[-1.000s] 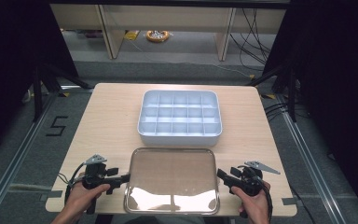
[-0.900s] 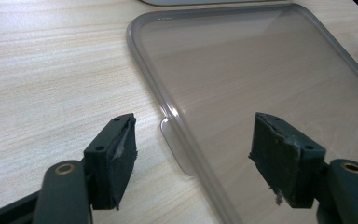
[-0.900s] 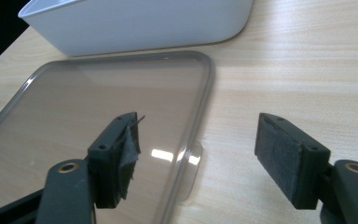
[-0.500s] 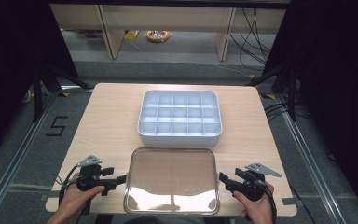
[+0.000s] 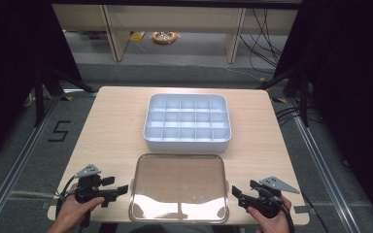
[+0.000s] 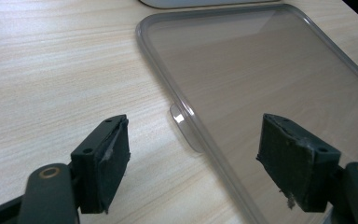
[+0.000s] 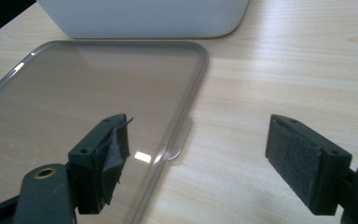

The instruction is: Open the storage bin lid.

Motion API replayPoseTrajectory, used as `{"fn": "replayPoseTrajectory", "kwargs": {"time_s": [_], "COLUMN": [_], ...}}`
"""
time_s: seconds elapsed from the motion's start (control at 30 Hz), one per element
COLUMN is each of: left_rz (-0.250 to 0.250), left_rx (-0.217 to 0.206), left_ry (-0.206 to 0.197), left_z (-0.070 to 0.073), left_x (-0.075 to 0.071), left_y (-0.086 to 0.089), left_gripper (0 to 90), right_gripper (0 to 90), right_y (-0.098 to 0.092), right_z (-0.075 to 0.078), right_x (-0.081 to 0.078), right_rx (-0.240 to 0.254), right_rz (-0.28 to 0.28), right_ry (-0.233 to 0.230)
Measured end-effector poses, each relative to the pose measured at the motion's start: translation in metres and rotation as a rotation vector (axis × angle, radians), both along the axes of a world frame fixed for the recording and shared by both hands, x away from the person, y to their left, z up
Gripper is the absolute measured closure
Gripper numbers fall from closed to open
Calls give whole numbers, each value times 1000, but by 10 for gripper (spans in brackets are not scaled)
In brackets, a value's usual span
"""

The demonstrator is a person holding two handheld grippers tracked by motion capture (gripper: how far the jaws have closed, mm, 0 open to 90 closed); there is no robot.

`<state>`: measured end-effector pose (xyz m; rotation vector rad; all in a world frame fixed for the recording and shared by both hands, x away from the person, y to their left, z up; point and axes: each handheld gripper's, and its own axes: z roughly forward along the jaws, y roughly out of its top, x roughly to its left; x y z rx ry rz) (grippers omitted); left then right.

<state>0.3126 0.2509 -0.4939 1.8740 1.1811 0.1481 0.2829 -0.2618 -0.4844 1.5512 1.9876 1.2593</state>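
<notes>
— At the near edge of the counter [image 5: 111, 126] lies the clear lid [image 5: 178, 187], flat, just in front of the white compartment box [image 5: 188, 121] and not touching it. What is the step?

— Judging by the pose, the lid has been set down or is about to be taken by its two side tabs. The left tongs [image 5: 119, 189] stand wide, nothing between the pads; the small tab [image 6: 185, 126] on the lid's left rim sits just ahead of them. Their jaws have just been opening.

— And the right?

— The right tongs [image 5: 237, 192] are also wide and empty, jaws just opened too, with the right tab [image 7: 179, 140] ahead, nearer one pad.

— How to do it well?

— Centre each tab between the pads before closing, close both sides together, and lift level so the thin lid neither bends nor slips.
</notes>
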Motion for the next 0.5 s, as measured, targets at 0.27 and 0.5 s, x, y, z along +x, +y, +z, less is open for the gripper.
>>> {"fn": "replayPoseTrajectory", "kwargs": {"time_s": [0.27, 0.5], "left_rz": [2, 11], "left_rx": [-4, -25], "left_ry": [-15, -17], "left_z": [1, 1], "left_x": [-9, -18], "left_y": [4, 3], "left_gripper": [226, 219], "right_gripper": [217, 202], "right_y": [0, -5], "right_z": [0, -3], "right_x": [-9, -11], "right_rx": [39, 0], "right_rz": [-16, -1], "right_ry": [31, -3]}}
